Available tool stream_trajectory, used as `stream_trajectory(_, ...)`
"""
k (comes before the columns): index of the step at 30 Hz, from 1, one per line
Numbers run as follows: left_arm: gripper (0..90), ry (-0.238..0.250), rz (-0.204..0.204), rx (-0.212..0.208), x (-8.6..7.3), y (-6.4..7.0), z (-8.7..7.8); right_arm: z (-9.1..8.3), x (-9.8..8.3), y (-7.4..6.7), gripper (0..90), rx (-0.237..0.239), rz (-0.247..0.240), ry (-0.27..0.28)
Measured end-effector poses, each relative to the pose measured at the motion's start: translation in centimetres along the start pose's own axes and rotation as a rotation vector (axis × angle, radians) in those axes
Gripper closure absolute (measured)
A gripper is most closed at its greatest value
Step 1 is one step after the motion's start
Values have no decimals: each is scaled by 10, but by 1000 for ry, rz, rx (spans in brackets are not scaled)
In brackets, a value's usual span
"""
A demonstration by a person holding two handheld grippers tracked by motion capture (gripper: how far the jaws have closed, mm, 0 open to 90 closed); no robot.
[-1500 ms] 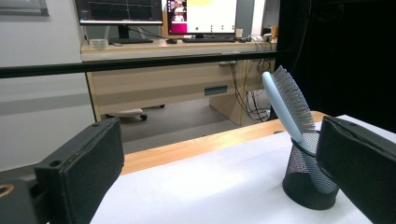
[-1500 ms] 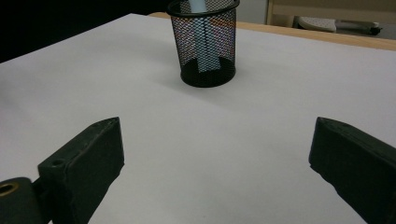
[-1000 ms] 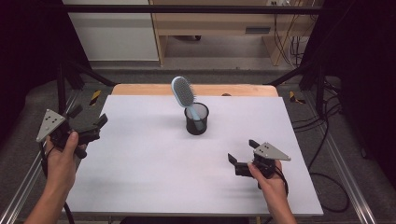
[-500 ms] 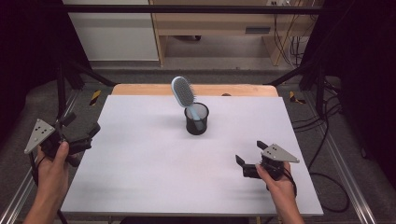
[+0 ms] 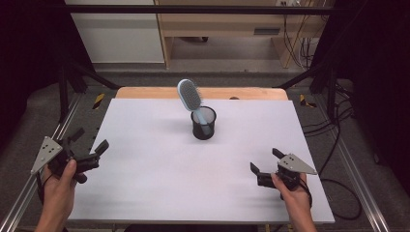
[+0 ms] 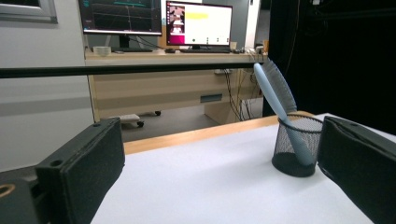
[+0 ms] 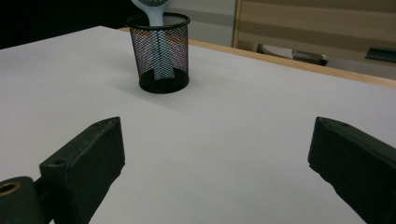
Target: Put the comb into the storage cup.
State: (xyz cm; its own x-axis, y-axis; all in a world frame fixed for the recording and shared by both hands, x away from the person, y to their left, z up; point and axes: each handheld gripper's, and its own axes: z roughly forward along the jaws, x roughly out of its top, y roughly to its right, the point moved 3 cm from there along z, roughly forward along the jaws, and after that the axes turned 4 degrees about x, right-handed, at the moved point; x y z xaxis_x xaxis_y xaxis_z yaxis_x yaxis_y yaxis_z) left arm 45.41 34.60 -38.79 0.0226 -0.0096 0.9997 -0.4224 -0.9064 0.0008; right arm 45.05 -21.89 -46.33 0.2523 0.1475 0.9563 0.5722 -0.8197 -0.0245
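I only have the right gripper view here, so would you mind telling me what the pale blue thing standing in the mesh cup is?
Observer: It's a hairbrush, handle down in the mesh cup, head leaning out toward the table's far left.
Operator: Thank you. Where is the left gripper?
Observer: The left gripper is at the table's left edge, jaws open, holding nothing.
Operator: And is my right gripper over the table?
Observer: Yes, the right gripper is near the front right corner, jaws open.

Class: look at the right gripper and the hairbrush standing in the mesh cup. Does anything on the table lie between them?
Nothing visible does. Bare white table separates the right gripper from the mesh cup holding the hairbrush.
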Motion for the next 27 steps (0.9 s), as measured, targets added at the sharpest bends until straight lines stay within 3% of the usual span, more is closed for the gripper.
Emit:
stream_trajectory(9,11,-37,23,-8,-14,10,-4,3,-3,-5,45,32,-25,-6)
stream_trajectory(19,12,-48,11,-18,-22,18,-3,0,-6,-5,45,50,-36,-1)
stream_trajectory(27,15,-75,-14,-16,-41,24,5,-2,-8,-4,41,44,-57,13)
